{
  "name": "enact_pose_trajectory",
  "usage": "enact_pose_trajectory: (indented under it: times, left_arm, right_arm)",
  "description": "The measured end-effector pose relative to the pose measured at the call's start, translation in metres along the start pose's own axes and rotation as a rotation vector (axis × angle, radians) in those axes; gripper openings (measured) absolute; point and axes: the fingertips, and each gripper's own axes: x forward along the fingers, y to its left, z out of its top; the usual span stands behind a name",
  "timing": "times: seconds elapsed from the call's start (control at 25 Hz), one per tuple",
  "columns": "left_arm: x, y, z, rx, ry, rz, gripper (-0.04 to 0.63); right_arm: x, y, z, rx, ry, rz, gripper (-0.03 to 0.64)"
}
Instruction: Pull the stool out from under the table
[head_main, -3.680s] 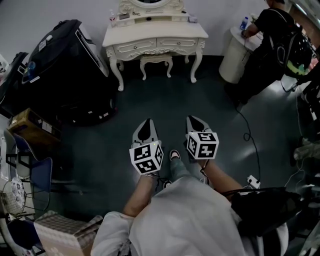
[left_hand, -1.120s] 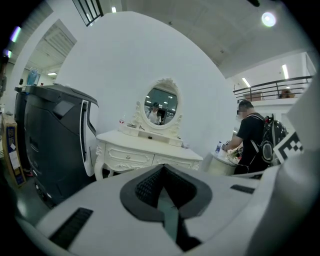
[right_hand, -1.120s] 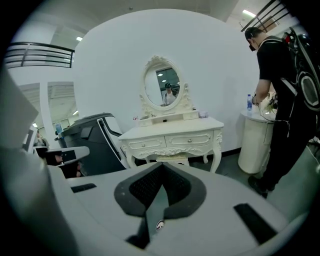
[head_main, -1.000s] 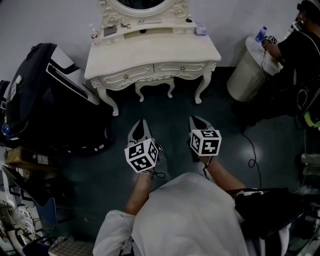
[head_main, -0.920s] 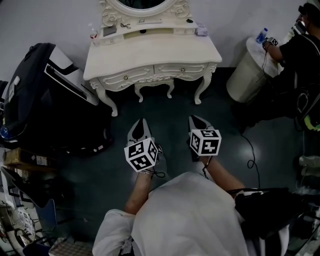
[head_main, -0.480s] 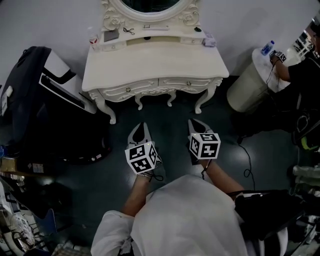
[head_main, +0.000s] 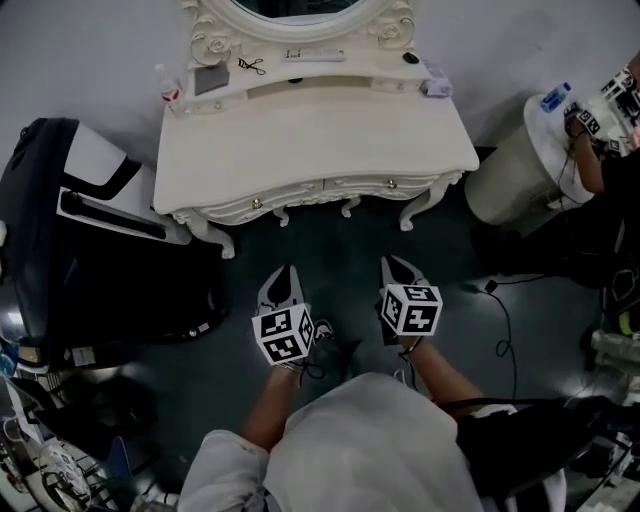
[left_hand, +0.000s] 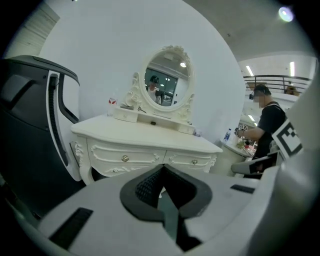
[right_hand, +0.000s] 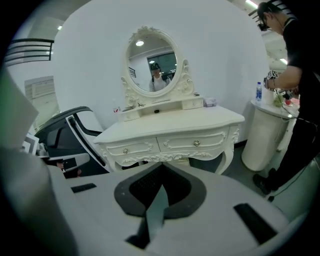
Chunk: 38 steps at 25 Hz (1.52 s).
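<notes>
Approach step, I'd say — stool not yet touched. It sits tucked under the table, with only two front legs poking past its front edge. Over the floor, short of the table: left gripper and right gripper, side by side, fingers of both pressed together, empty. Next: get low, open the fingers, catch the seat edge or a leg. Stool's long axis looks parallel to the table front — front side facing the person.

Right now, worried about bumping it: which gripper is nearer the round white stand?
Right. The right gripper hangs before the table, left of the round white stand; the left gripper is farther left.
</notes>
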Motion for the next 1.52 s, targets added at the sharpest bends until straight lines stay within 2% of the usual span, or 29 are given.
enact_pose_trajectory:
  times: [0.36, 0.56, 0.8, 0.96, 1.16, 1.36, 1.52]
  left_arm:
    - [0.055, -0.001, -0.02, 0.006, 0.052, 0.019, 0.006]
    - [0.093, 0.01, -0.048, -0.003, 0.071, 0.033, 0.006]
    - [0.159, 0.043, -0.114, -0.008, 0.063, 0.05, 0.006]
    - [0.206, 0.079, -0.173, -0.024, 0.046, 0.081, 0.006]
    - [0.266, 0.133, -0.243, -0.037, 0.011, 0.136, 0.006]
    - [0.333, 0.179, -0.291, -0.003, -0.044, 0.151, 0.006]
    - [0.383, 0.209, -0.317, 0.018, -0.096, 0.159, 0.006]
  right_arm:
    - [0.057, -0.047, -0.007, 0.059, 0.033, -0.029, -0.002]
    - [0.1, -0.066, -0.021, 0.057, 0.044, -0.014, -0.001]
    - [0.187, -0.089, -0.067, 0.039, 0.025, 0.004, -0.002]
    - [0.251, -0.108, -0.108, 0.061, -0.003, 0.006, 0.0]
    - [0.338, -0.143, -0.148, 0.037, -0.066, -0.003, -0.002]
    - [0.421, -0.173, -0.181, -0.029, -0.129, 0.01, -0.002]
    - [0.476, -0.187, -0.195, -0.042, -0.2, 0.031, -0.002]
